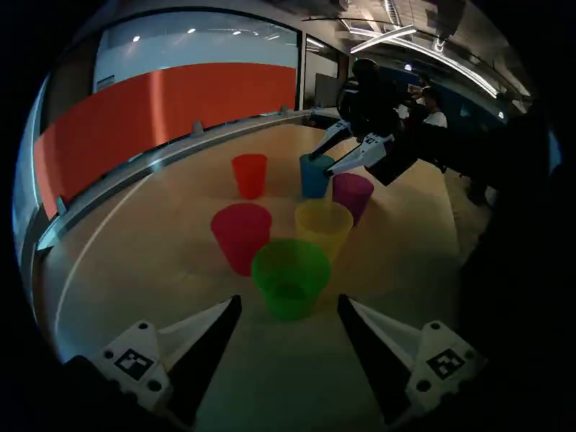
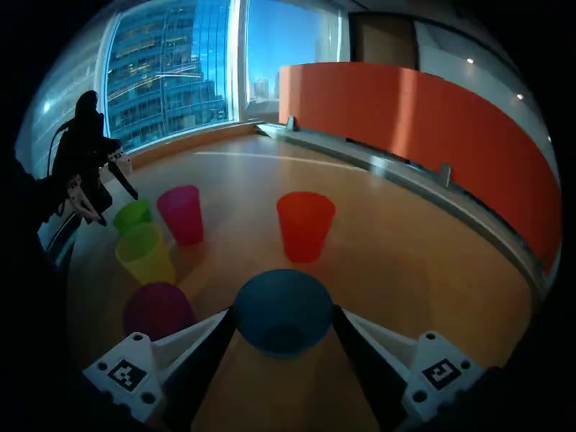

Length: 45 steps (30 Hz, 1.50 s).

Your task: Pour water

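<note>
Several coloured plastic cups stand on a wooden table. My left gripper (image 1: 289, 298) is open, and the green cup (image 1: 290, 277) stands just ahead of its fingertips. Behind that cup are a pink cup (image 1: 241, 234), a yellow cup (image 1: 324, 227), an orange cup (image 1: 250, 175) and a purple cup (image 1: 352, 196). My right gripper (image 2: 283, 311) is open around the blue cup (image 2: 282, 311), which stands upright between its fingers and close to both. The left gripper view shows the right gripper (image 1: 318, 164) at the blue cup (image 1: 314, 176). All cups look empty.
An orange wall panel (image 2: 432, 122) and a rail run along the table's far side. Large windows (image 2: 173, 72) lie beyond the table end. A person's dark sleeve (image 1: 461, 155) reaches in behind the right gripper. Bare wood (image 2: 432, 288) lies right of the orange cup (image 2: 305, 225).
</note>
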Each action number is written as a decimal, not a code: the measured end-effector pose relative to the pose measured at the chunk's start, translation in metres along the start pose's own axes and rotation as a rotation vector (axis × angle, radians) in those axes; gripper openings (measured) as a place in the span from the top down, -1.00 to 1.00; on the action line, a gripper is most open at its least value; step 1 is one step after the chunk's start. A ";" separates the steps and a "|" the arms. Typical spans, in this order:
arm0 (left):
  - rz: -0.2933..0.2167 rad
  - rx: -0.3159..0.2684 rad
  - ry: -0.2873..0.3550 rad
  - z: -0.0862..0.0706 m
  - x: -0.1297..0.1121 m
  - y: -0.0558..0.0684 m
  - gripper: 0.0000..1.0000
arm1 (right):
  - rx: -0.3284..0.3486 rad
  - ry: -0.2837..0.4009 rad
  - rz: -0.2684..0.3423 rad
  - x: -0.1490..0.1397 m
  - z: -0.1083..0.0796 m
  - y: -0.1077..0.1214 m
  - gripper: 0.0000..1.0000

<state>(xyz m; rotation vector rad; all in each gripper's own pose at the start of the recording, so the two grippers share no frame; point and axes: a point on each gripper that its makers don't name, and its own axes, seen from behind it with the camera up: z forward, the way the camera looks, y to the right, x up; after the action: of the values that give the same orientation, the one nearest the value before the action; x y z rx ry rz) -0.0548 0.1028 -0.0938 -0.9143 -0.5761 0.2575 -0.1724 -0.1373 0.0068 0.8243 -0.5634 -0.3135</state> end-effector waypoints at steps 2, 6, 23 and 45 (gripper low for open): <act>-0.002 0.002 0.002 -0.001 0.000 0.000 -0.99 | -0.002 0.000 0.001 0.000 -0.003 0.000 -1.00; 0.000 0.014 0.005 -0.006 0.000 -0.002 -0.99 | -0.009 0.006 -0.005 0.001 -0.012 -0.001 -1.00; 0.009 0.155 0.079 -0.036 0.014 -0.022 -0.99 | -0.089 0.079 -0.005 0.009 -0.061 -0.006 -1.00; -0.070 0.479 0.332 -0.061 0.062 -0.076 -0.99 | -0.315 0.341 0.060 0.050 -0.118 -0.011 -1.00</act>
<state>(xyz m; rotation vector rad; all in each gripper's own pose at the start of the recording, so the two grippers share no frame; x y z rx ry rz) 0.0288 0.0448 -0.0390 -0.4558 -0.2206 0.1644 -0.0638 -0.0968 -0.0490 0.5387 -0.2102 -0.1938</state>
